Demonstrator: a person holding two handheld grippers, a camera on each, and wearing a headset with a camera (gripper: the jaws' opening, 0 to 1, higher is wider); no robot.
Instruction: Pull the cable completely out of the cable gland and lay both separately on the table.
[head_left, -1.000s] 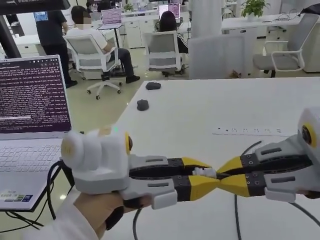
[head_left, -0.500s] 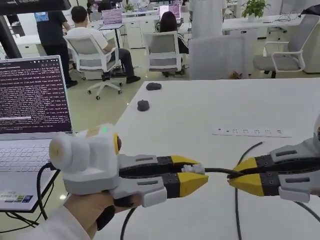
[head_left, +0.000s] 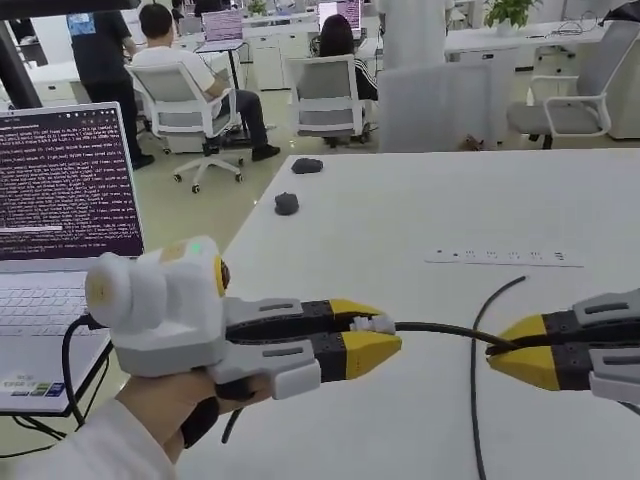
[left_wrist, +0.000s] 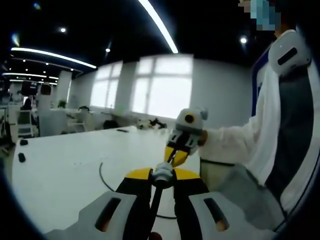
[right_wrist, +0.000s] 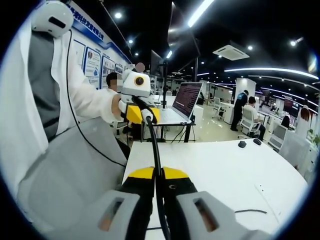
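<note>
A small white cable gland (head_left: 372, 324) is pinched in the yellow tips of my left gripper (head_left: 385, 332), held above the white table (head_left: 400, 220). A black cable (head_left: 440, 329) runs out of the gland to the right into my right gripper (head_left: 492, 350), which is shut on it. The cable's loose part curves down over the table. In the left gripper view the gland (left_wrist: 162, 172) sits between the jaws, with the right gripper (left_wrist: 176, 154) beyond it. In the right gripper view the cable (right_wrist: 154, 145) stretches from my closed jaws up to the gland (right_wrist: 146, 116).
An open laptop (head_left: 60, 190) stands at the left edge. A white power strip (head_left: 500, 258) lies further back on the table, and two small dark objects (head_left: 287, 207) near its far left corner. People sit on office chairs (head_left: 325, 100) behind.
The two grippers have drawn apart, from tips touching to a wide gap. A longer stretch of black cable now shows between the gland and the right gripper.
</note>
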